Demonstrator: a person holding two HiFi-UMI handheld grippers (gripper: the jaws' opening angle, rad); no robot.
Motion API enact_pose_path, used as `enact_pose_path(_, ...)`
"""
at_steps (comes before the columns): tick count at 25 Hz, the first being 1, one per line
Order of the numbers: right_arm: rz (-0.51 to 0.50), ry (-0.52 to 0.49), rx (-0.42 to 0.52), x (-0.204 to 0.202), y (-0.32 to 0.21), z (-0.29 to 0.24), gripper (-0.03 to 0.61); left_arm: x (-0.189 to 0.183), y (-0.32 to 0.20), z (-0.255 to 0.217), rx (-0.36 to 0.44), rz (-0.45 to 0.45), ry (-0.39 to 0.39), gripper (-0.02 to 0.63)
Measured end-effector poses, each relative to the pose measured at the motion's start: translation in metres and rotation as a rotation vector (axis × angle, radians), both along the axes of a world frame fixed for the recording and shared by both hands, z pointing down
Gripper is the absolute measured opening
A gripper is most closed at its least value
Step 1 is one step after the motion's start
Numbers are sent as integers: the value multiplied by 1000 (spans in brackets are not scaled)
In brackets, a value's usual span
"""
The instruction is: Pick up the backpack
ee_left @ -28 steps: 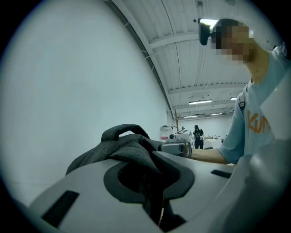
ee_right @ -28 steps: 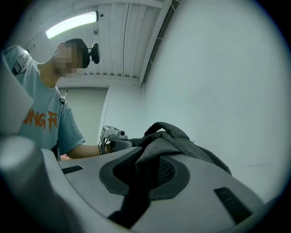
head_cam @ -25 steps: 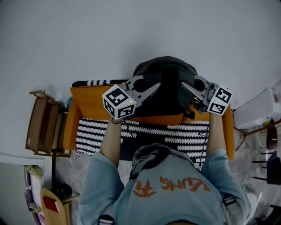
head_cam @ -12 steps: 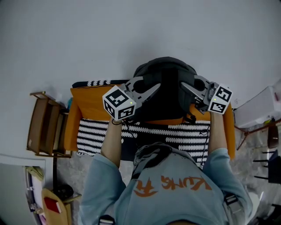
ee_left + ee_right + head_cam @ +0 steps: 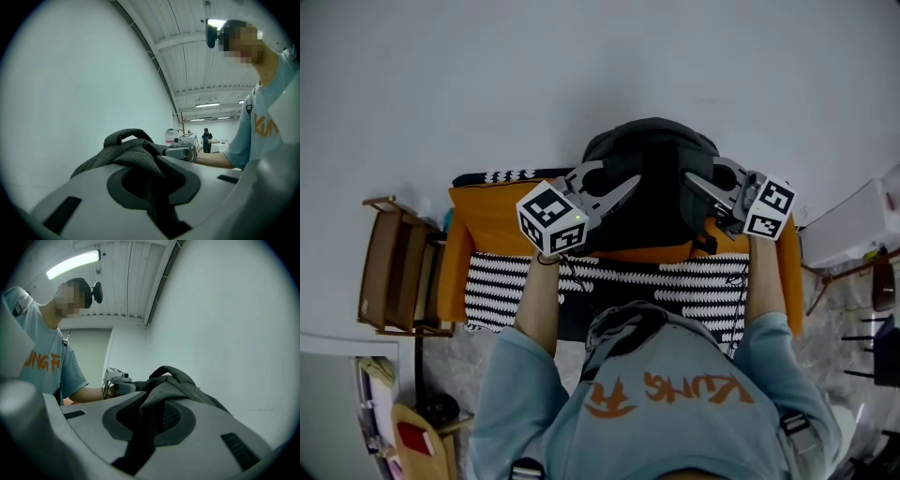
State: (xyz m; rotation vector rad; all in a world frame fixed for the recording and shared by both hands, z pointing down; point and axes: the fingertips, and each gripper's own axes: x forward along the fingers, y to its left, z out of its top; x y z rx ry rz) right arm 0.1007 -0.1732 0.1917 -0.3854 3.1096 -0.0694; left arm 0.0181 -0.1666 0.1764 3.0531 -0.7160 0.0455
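Pinching fabric of the one backpack (image 5: 654,155) are two claws, the left claw (image 5: 624,190) and right claw (image 5: 691,181).

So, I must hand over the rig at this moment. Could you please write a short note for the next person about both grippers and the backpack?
Left gripper: shut on a fold of the dark grey fabric backpack, on the person's left side of it.
Right gripper: shut on the backpack fabric on the other side.
Backpack: upright between the two grippers, carry handle on top, over the orange padded seat with the black-and-white striped cloth.
Done: both grips are taken.
Left: the lift. I cannot tell whether its bottom is off the seat. Raising both hands evenly seems safest.
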Motion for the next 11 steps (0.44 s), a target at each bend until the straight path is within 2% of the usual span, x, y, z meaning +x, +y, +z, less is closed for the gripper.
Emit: enact_pose_path(11, 18, 13, -9, 2, -8, 7, 49, 3, -9, 7, -15, -3, 10, 64)
